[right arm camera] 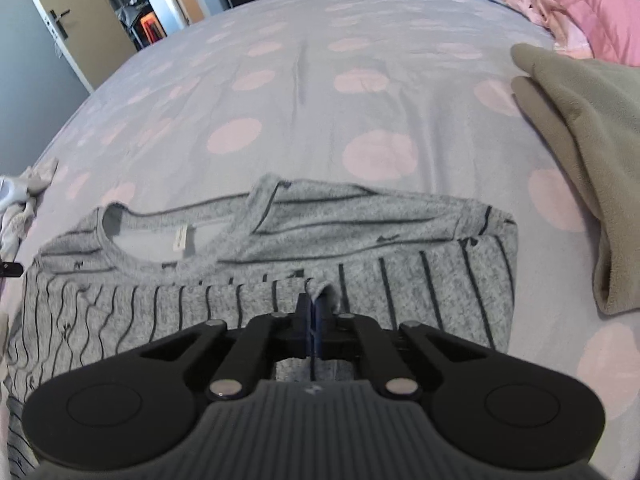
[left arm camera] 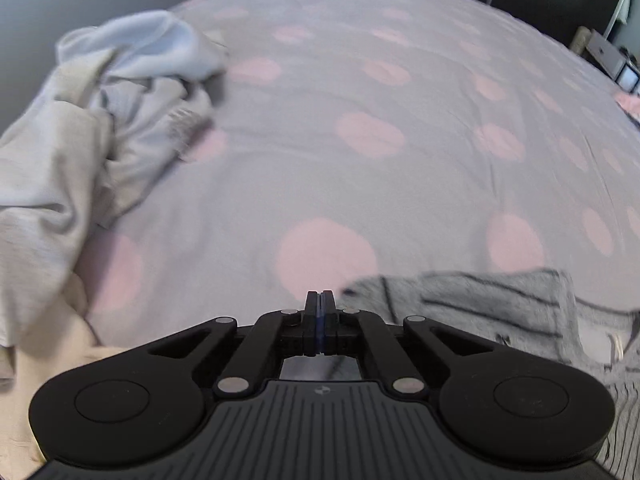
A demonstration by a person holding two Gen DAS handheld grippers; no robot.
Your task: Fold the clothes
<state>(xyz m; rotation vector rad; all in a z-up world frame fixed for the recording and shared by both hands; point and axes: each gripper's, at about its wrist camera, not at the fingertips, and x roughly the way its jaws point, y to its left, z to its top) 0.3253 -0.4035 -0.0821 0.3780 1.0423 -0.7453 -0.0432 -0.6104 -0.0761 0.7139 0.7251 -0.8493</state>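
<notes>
I have both grippers angled down over the bed [left arm camera: 360, 100], its grey cover dotted with pink spots. My left gripper [left arm camera: 320, 300] has its jaws pressed flat together with nothing between them; only bare cover lies past its tips. My right gripper [right arm camera: 313, 305] is also closed, and a small raised fold of the striped grey sweater [right arm camera: 320, 240] stands right at its tips. I cannot tell for certain whether that fold is pinched between the pads or merely beside them.

The sweater lies spread across the near part of the bed, just ahead of the right gripper, neck opening [right arm camera: 148, 236] toward the left with a white label showing inside it. One sleeve [right arm camera: 340, 212] is folded across the top of the body, and the right edge of the sweater is folded square. In the left view a corner of the same sweater shows just right of the left gripper.

Right of the sweater, apart from it, lies an olive fleece garment [right arm camera: 588, 152]. Beyond that, at the far right corner of the bed, are pink pillows [right arm camera: 568, 0]. Left of the sweater is a heap of pale, crumpled clothes [left arm camera: 100, 120], well apart from it.
</notes>
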